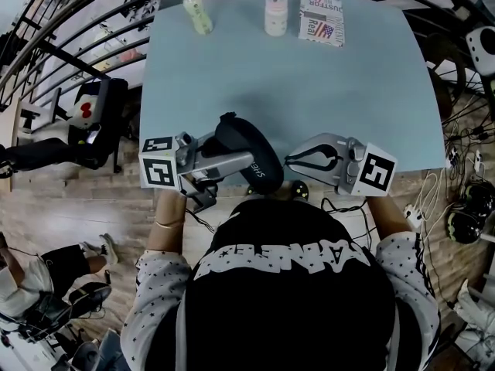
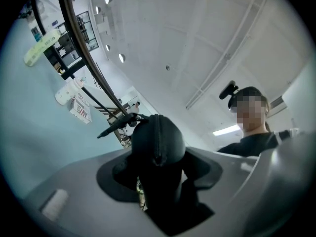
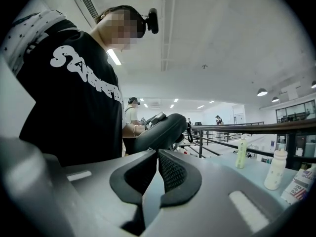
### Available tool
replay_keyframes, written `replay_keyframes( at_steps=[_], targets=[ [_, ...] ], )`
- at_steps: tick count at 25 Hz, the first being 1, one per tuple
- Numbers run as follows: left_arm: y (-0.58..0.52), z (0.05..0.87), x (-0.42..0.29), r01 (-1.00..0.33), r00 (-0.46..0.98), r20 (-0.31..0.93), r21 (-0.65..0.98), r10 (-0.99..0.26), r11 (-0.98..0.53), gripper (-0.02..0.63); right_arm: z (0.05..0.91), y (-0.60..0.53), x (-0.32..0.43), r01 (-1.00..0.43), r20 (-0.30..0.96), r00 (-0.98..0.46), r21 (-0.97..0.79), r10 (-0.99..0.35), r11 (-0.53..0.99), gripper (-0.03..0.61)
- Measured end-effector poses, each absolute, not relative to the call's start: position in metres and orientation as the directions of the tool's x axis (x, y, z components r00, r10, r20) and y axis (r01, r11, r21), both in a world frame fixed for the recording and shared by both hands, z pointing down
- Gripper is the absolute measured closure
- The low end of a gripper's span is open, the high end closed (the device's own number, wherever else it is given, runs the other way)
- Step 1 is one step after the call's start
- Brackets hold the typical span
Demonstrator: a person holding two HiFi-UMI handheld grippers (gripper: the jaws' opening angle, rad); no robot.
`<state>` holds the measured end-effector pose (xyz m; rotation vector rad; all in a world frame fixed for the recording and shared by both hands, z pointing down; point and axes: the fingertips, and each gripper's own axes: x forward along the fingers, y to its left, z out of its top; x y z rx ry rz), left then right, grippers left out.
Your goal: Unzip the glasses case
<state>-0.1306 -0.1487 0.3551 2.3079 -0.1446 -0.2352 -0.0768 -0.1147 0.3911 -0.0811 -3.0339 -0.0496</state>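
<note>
The black glasses case (image 1: 249, 154) is held above the near edge of the light blue table (image 1: 325, 83). My left gripper (image 1: 230, 159) is shut on the case, gripping it across its middle. In the left gripper view the case (image 2: 158, 142) stands between the jaws with its zipper seam facing the camera. My right gripper (image 1: 289, 161) comes in from the right, shut, with its tips against the case's side edge. In the right gripper view the pads (image 3: 170, 172) meet at the tips right below the case (image 3: 165, 131). Whether a zipper pull is pinched there is hidden.
At the table's far edge stand a pale green bottle (image 1: 197, 10), a white bottle (image 1: 276, 14) and a printed packet (image 1: 322, 19). A dark curved railing (image 1: 69, 29) runs round the table. Cables (image 1: 464, 207) lie on the floor at right. Another person (image 3: 132, 117) stands in the background.
</note>
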Motion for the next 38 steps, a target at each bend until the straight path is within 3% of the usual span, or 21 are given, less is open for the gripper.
replay_keyframes(
  at_steps=[14,21,26,38],
  targets=[
    [-0.148,0.345,-0.133,0.081,0.955,-0.246,0.750,-0.163,-0.657,0.614,0.387,-0.098,-0.078,0.150,0.106,-0.983,0.030,0.146,0.988,0.568],
    [-0.147,0.337,-0.127,0.124,0.944,-0.293,0.740,-0.150,-0.661,0.614,0.378,-0.098,-0.073,0.173,-0.012,-0.985,-0.054,0.172,0.983,0.563],
    [-0.148,0.340,-0.120,0.127,0.951,-0.280,0.738,-0.129,-0.662,0.614,0.382,-0.091,-0.076,0.227,0.017,-0.974,-0.037,0.228,0.973,0.560],
    [-0.142,0.349,-0.120,0.095,0.972,-0.208,0.775,-0.109,-0.625,0.614,0.384,-0.094,-0.079,0.212,0.078,-0.974,-0.010,0.212,0.977,0.572]
  ],
)
